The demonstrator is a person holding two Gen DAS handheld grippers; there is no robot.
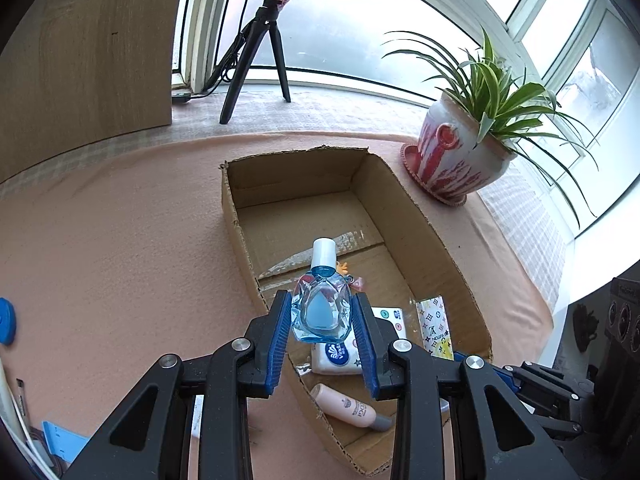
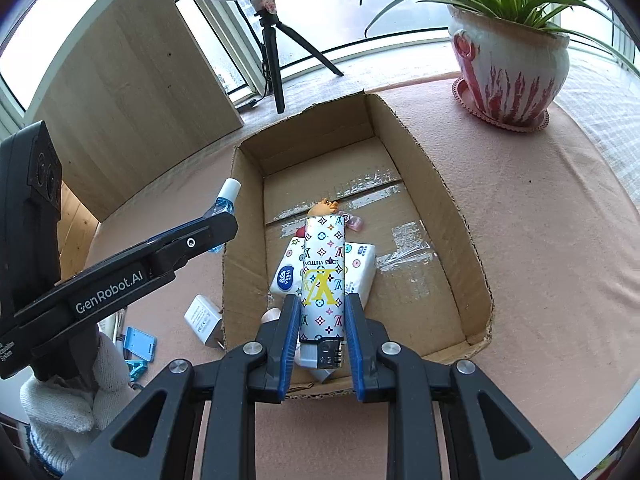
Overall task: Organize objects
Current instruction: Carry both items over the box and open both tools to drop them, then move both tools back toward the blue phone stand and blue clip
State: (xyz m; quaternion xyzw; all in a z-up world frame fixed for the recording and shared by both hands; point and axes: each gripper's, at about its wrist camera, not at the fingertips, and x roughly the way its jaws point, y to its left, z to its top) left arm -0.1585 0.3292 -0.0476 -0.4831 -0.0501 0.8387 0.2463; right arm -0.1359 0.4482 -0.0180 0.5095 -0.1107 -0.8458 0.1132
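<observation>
A pink-covered table [image 1: 120, 240] stands by a bright window. The left gripper [image 1: 322, 316] has its jaws clamped on a small blue bottle [image 1: 321, 308], over the near left wall of a cardboard box [image 1: 420, 208]. The right gripper [image 2: 322, 312] has its jaws clamped on a patterned lighter [image 2: 323, 276] above the box's near end. A tissue pack [image 2: 362, 264] and a pink tube [image 1: 346, 406] lie in the box; its far half is bare. Only the right view shows a white charger [image 2: 204, 316] outside the left wall. A potted plant [image 1: 464, 156] stands beyond.
</observation>
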